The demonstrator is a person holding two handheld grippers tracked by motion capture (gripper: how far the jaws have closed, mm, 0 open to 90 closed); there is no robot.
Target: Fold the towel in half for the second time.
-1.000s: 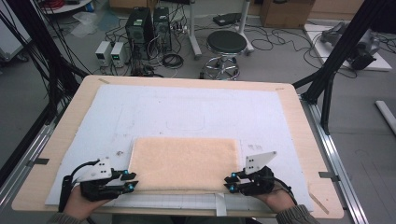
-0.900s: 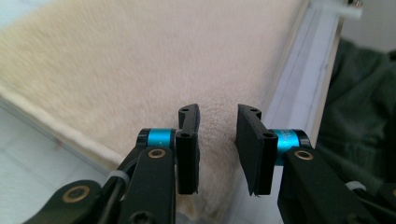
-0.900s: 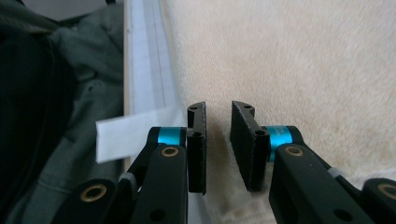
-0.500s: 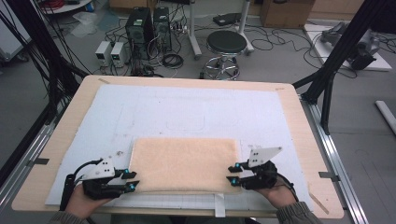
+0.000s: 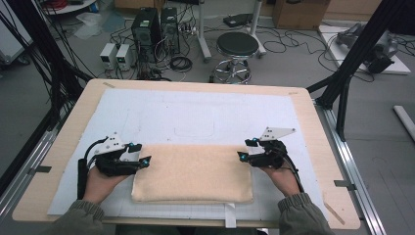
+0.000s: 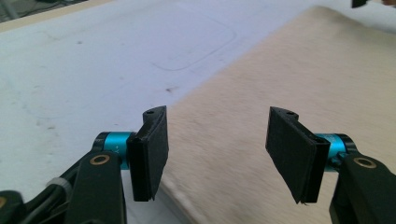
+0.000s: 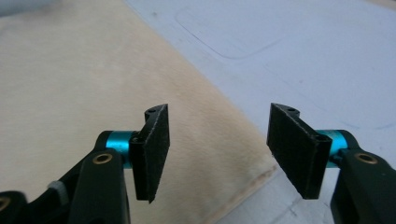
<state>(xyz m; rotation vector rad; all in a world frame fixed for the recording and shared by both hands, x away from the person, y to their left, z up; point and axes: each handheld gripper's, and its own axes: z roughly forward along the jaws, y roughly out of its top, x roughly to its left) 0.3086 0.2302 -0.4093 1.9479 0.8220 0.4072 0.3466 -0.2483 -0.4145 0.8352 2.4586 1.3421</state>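
Beige towel (image 5: 192,172) lies between both grippers, long side across | left gripper (image 5: 138,154) released, jaws just widened | right gripper (image 5: 247,149) released too | equally near

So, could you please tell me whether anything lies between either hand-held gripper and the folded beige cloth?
Nothing visible does. The left hand-held gripper and the right hand-held gripper hang open at the ends of the cloth, with bare white mat around it.

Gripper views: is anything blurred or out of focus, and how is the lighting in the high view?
Left gripper view: towel smeared, jaws sharp. Right gripper view: towel soft, mat clearer. High view: even light, faint shadows, no glare.
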